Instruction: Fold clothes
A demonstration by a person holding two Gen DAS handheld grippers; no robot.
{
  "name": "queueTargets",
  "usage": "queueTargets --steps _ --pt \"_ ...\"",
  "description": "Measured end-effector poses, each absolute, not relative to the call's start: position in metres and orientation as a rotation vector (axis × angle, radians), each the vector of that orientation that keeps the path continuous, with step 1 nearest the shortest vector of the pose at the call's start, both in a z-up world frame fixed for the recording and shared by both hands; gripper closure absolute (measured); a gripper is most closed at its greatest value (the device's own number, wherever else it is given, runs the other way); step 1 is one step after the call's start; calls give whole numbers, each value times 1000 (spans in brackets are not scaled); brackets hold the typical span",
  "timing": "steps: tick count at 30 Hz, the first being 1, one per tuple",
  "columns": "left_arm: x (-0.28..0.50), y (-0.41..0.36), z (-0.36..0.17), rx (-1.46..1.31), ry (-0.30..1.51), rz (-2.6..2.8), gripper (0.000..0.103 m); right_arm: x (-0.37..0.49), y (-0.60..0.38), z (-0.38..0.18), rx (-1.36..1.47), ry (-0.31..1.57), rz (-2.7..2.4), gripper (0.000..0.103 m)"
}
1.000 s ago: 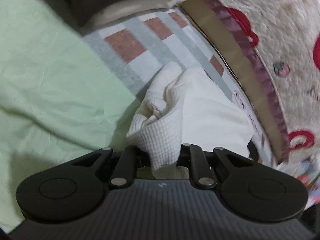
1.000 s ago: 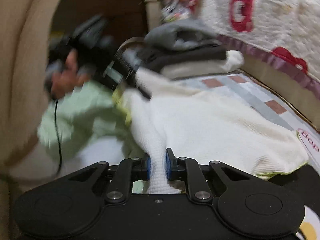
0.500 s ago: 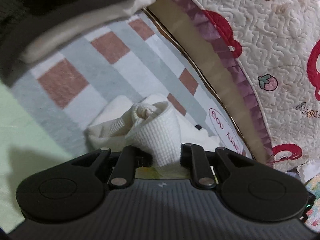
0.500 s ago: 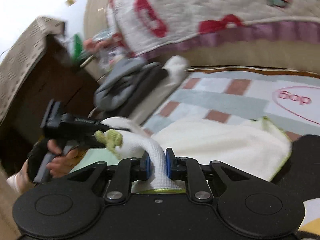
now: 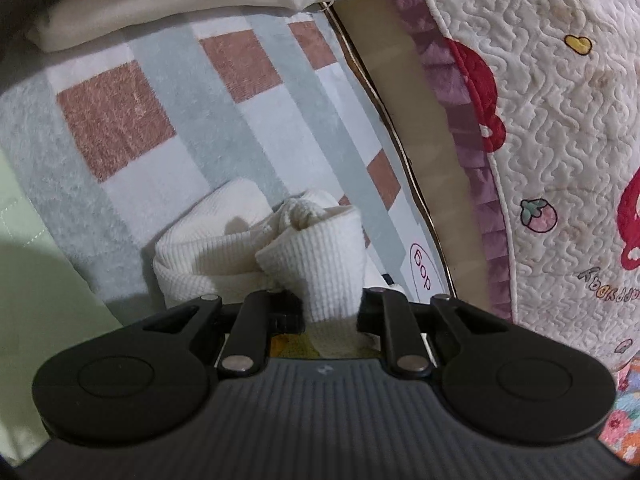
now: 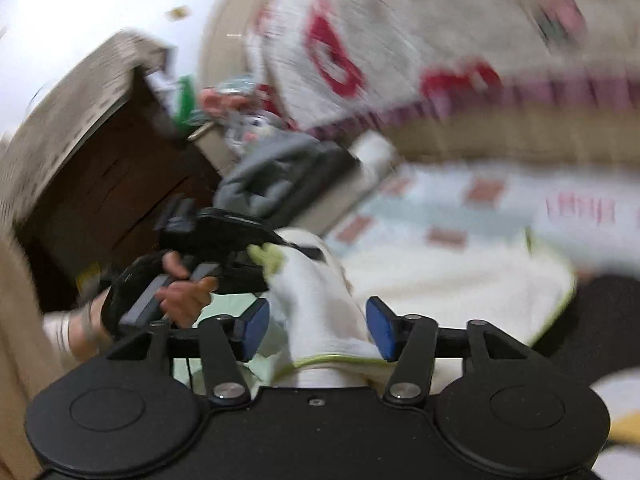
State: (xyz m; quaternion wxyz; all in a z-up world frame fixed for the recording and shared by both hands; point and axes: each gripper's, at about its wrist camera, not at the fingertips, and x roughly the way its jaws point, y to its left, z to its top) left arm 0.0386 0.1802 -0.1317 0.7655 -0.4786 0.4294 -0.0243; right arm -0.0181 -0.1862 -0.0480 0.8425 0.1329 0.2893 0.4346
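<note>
The white waffle-knit garment [image 5: 256, 248] lies bunched on the checked blanket [image 5: 168, 140], its nearest fold running straight up from 6 o'clock into the left gripper [image 5: 331, 312], whose jaws are clamped on that fold; the rest of the cloth heaps toward 10 o'clock of the jaws. In the right wrist view the same garment [image 6: 452, 280] spreads flat toward 2 o'clock, a lime-green trim along its edge; a raised ridge of it stands between the blue pads [image 6: 256, 328] of the right gripper [image 6: 318, 330], whose jaws have just been opening and now stand apart, the cloth between them but no longer pinched.

Only the right wrist view shows the person's hand [image 6: 180, 292] holding the left gripper at 9 o'clock, with the garment stretched from it; it also shows a stack of folded grey and dark clothes [image 6: 280, 176] at 11 o'clock and a dark wooden cabinet [image 6: 108, 184] beyond, all blurred. Only the left wrist view gives the quilted cover [image 5: 560, 140] with red and strawberry motifs sharply at 2 o'clock, a pale green sheet [image 5: 36, 280] at 9 o'clock, and a folded cream piece [image 5: 180, 8] at 12 o'clock.
</note>
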Motion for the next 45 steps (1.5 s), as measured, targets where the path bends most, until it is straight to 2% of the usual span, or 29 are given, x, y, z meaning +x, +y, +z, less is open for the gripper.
queueTargets --steps 4,8,9,10,11,13,18,22,27,28,32,36,38,42,45 --pt "41 181 -132 -1043 939 -47 87 -41 -165 -47 29 576 905 35" --pt "41 172 -123 -941 936 -45 87 -55 -154 -74 -77 551 818 34" --pt "38 164 -115 -852 921 -34 87 -55 -154 -77 -80 534 790 38" --pt "35 157 -108 -763 906 -23 87 -53 -155 -76 -67 515 770 60" --pt "32 149 -100 -680 885 -15 88 -51 -156 -75 -55 496 750 68" --pt "24 138 -86 -569 820 -25 88 -45 -161 -72 -15 462 712 72" --pt "34 142 -64 -574 757 -78 87 -4 -190 -62 212 480 657 75" --pt "68 107 -64 -362 799 -39 88 40 -205 -66 412 553 589 75" --pt "101 85 -83 -343 838 -25 87 62 -218 -96 502 634 486 76" --pt "105 84 -88 -350 848 -23 84 66 -221 -102 519 652 479 76" --pt "118 78 -98 -344 870 4 82 86 -226 -121 536 713 456 74" --pt "97 57 -85 -190 790 12 80 90 -223 -120 489 711 464 74" --pt "79 59 -78 -188 722 -2 76 89 -221 -118 460 702 465 74" --pt "46 72 -78 -228 639 -6 74 74 -220 -107 460 676 490 73" --pt "28 92 -74 -358 607 -13 63 75 -218 -109 446 688 495 73"
